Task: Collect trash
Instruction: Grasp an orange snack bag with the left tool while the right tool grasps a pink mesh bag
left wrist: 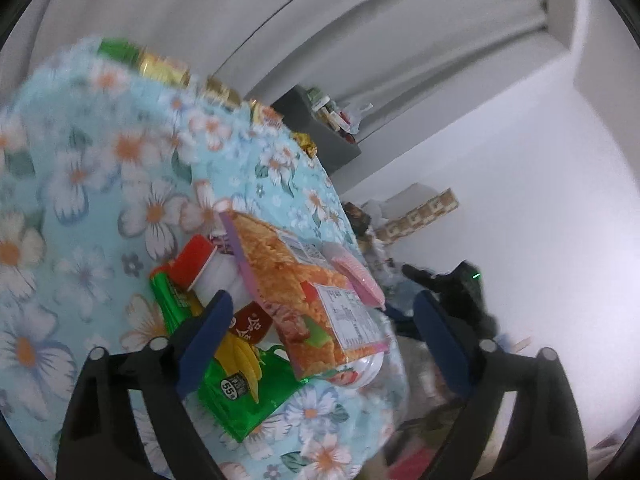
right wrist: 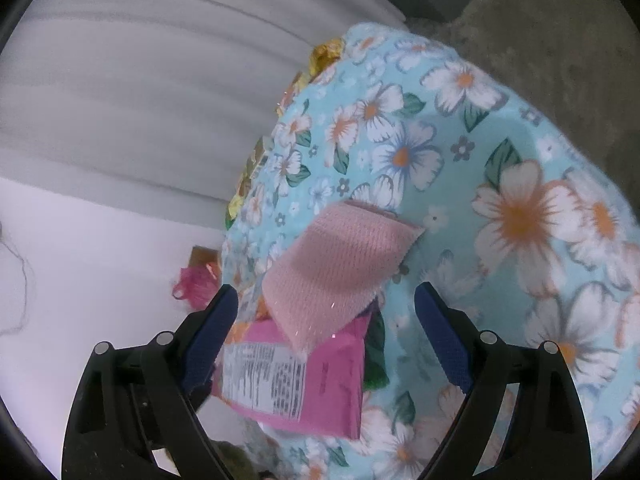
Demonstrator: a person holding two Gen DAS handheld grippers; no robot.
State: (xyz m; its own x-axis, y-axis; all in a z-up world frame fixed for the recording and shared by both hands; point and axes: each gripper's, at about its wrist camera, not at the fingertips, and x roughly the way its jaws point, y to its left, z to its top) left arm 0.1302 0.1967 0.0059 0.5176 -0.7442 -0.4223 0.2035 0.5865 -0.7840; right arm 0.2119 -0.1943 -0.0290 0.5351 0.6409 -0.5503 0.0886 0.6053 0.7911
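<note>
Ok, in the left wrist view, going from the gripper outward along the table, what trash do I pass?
Green snack bag with yellow corn picture → orange noodle packet with pink edges → row of gold foil wrappers along the far edge of the floral tablecloth.

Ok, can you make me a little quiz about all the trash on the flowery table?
1. True or false: the left hand-held gripper is squeezing the orange snack packet.
2. What colour is the textured packet lying between the right hand-held gripper fingers? A) pink B) black C) brown
3. Fill in: the flowery tablecloth is mostly light ____.

Key
1. False: both fingers are spread wide apart and grip nothing.
2. A
3. Blue
</note>
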